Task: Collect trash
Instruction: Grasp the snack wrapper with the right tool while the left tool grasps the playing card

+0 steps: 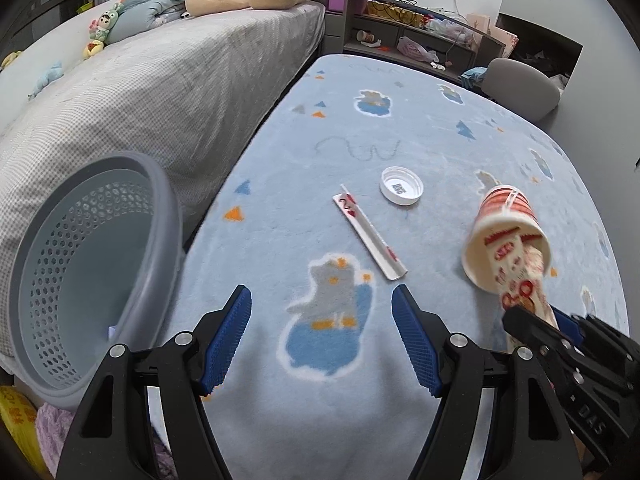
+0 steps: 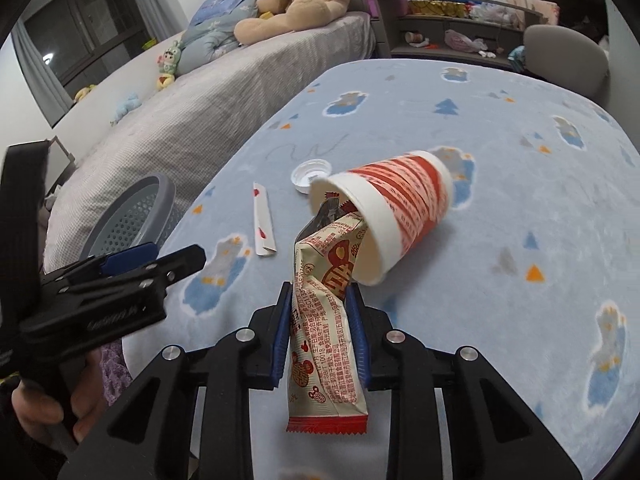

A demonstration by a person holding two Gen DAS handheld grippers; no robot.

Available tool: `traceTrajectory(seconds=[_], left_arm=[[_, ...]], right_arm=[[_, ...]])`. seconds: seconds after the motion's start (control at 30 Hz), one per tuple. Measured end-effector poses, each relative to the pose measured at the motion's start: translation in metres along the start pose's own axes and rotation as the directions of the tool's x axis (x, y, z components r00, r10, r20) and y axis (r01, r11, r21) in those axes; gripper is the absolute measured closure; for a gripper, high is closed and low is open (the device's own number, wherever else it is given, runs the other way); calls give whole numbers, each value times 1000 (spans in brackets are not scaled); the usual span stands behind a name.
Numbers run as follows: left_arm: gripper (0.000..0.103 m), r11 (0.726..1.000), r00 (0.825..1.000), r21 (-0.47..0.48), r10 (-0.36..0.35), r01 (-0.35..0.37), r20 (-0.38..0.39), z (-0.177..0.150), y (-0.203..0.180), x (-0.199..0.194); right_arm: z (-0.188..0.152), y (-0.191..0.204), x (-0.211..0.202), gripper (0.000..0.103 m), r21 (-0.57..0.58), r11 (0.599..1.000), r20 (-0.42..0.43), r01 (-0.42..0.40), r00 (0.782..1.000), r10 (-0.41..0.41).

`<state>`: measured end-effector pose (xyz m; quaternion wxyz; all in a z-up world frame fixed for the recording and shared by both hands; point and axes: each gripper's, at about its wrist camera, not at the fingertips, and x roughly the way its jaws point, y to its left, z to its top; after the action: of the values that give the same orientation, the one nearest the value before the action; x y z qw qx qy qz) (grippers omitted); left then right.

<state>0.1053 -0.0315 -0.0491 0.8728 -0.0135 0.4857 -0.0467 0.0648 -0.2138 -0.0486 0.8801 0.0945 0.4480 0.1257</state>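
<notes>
**Wrapper clamped, cup may come with it**

Snack wrapper point(image 2: 326, 320) pinched in right gripper point(image 2: 319, 334); its far end sits inside the tipped paper cup point(image 2: 394, 220) on the blue surface point(image 2: 520, 184). Risk: the cup drags or rolls along, or the thin foil slips (hold is mid-length). Left gripper point(image 1: 322, 336) spread, empty. Folded card strip point(image 1: 369, 237) and bottle cap point(image 1: 401, 186) lie between cup and basket point(image 1: 92, 276); nothing blocks the way.

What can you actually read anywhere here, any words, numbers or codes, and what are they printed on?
"2" with a red heart: folded playing card on the rug.
"DAS": side of the right gripper, as the left wrist view shows it.
QR code, not decodable: inside the white bottle cap.
Red print, too small to read: snack wrapper in the right gripper.
Red lettering, too blurred: paper cup.
Embossed lettering, unreadable: left gripper.
</notes>
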Motion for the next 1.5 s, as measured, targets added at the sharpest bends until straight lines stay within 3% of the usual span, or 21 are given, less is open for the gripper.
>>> traceTrajectory(seconds=[0.27, 0.63, 1.0, 1.07, 1.13, 1.2, 1.5], left_arm=[[33, 1000, 999, 4, -13, 13, -42, 7, -23, 22], [33, 1000, 998, -30, -1, -1, -67, 15, -30, 46], [34, 996, 996, -3, 90, -91, -28, 25, -38, 63], [42, 994, 994, 5, 108, -108, -17, 26, -39, 64], [58, 995, 995, 18, 102, -102, -6, 27, -41, 62], [87, 995, 996, 37, 93, -93, -6, 26, -43, 59], [92, 996, 999, 84, 44, -41, -32, 0, -36, 38]], right_arm=[[-10, -34, -17, 76, 88, 996, 4, -4, 1000, 3], [-21, -44, -42, 76, 98, 995, 33, -23, 999, 20], [-26, -52, -50, 76, 123, 992, 47, -28, 999, 22], [-27, -53, -50, 76, 126, 992, 47, -27, 999, 22], [-28, -54, -51, 76, 128, 991, 47, -27, 999, 21], [-29, -54, -51, 76, 130, 991, 47, -27, 999, 21], [-35, -48, -55, 76, 125, 992, 42, -24, 999, 19]])
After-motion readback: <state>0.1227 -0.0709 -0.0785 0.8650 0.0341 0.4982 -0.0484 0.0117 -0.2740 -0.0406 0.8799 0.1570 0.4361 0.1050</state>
